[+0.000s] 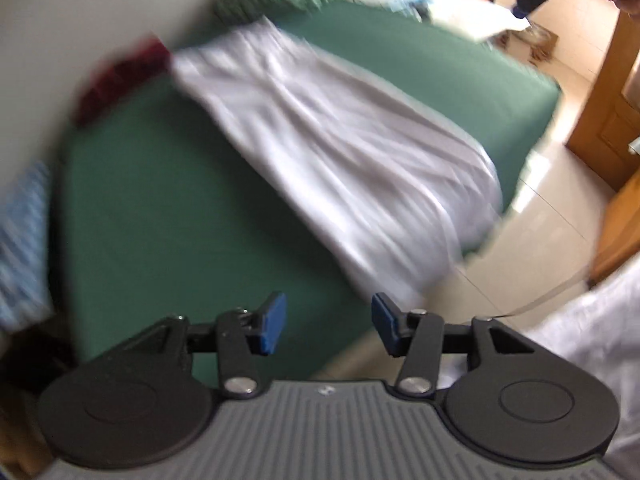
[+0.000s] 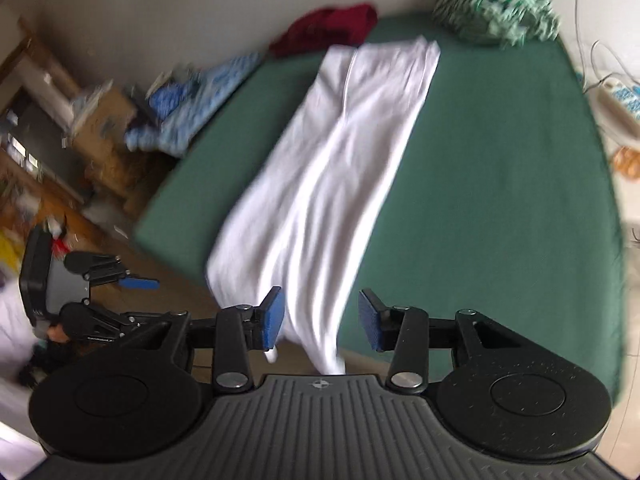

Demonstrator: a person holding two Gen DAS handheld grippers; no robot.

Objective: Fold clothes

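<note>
A long white garment [image 2: 332, 172], likely trousers, lies lengthwise on the green bed [image 2: 500, 200]. Its near end hangs over the bed's front edge. My right gripper [image 2: 322, 319] is open just above that hanging end, touching nothing. The left wrist view shows the same white garment [image 1: 340, 152] running diagonally across the bed [image 1: 180, 220]. My left gripper [image 1: 329, 322] is open and empty over the bed's near corner. It appears again as the left gripper [image 2: 134, 302], low beside the bed. The right gripper [image 1: 522, 10] shows at the top right, held by a hand.
A maroon garment [image 2: 328, 26], a green-and-white patterned one [image 2: 492, 8] and a blue striped one [image 2: 192, 100] lie along the bed's far and left sides. A cardboard box [image 2: 108, 120] and shelves stand left. A wooden door [image 1: 612, 120] and tiled floor [image 1: 552, 208] flank the bed.
</note>
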